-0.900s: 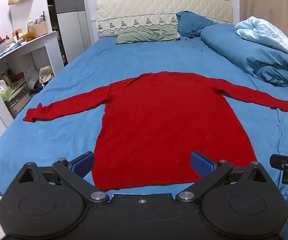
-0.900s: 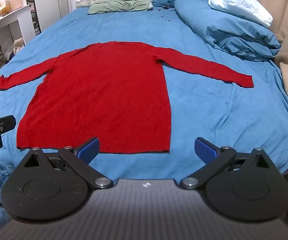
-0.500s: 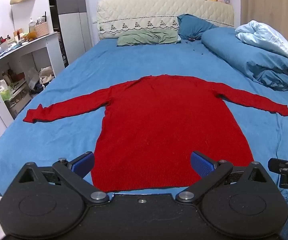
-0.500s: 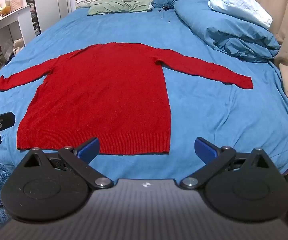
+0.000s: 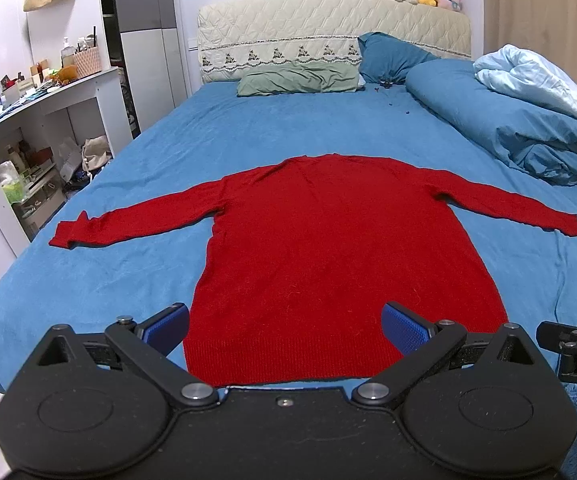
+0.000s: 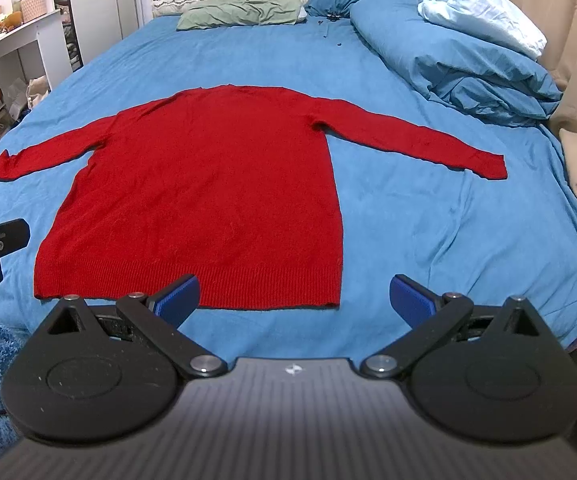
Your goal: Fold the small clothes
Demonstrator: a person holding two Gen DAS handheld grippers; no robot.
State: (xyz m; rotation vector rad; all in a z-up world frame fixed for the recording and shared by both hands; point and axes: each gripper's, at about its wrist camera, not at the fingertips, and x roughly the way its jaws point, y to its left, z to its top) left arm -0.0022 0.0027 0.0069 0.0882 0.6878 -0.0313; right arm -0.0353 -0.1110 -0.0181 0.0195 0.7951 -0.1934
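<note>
A red sweater (image 5: 328, 256) lies flat on the bed (image 5: 248, 128), sleeves stretched toward both side edges, hem along the near edge. The left tongs (image 5: 286, 326) and right tongs (image 6: 294, 296) hover spread wide near the hem, holding nothing.

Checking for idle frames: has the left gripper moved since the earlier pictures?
Yes, slightly. In the left wrist view the red sweater and headboard sit a little lower than before, so the left gripper tilted or rose.

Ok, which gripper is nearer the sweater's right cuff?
Right. The right gripper hovers past the red sweater's hem corner on the right cuff's side; the left gripper faces the hem's middle.
</note>
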